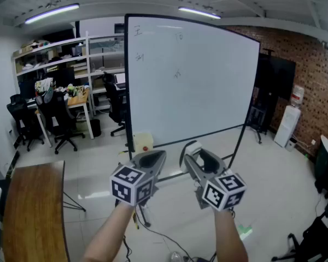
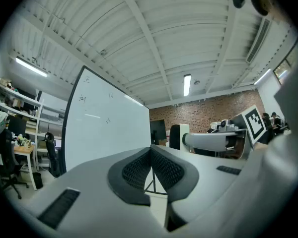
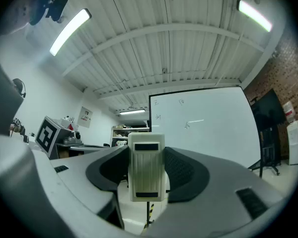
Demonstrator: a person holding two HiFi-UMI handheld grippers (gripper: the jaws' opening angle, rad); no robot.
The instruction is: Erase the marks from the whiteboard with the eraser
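A large whiteboard (image 1: pixel 197 86) on a black wheeled stand faces me, with a few small pen marks near its top left (image 1: pixel 138 31) and its centre (image 1: pixel 177 74). The marks also show on the whiteboard in the left gripper view (image 2: pixel 107 128) and the right gripper view (image 3: pixel 198 128). My right gripper (image 1: pixel 190 153) is shut on a cream eraser (image 3: pixel 147 167), held upright between its pads, well short of the board. Beside it my left gripper (image 1: pixel 156 158) is shut with nothing in it, its black pads (image 2: pixel 139 170) meeting.
A brown table (image 1: pixel 35 212) stands at the lower left. Desks, black office chairs (image 1: pixel 57 116) and shelves fill the back left. A brick wall, a dark screen (image 1: pixel 276 75) and a white cabinet stand at the right. Cables lie on the floor below my arms.
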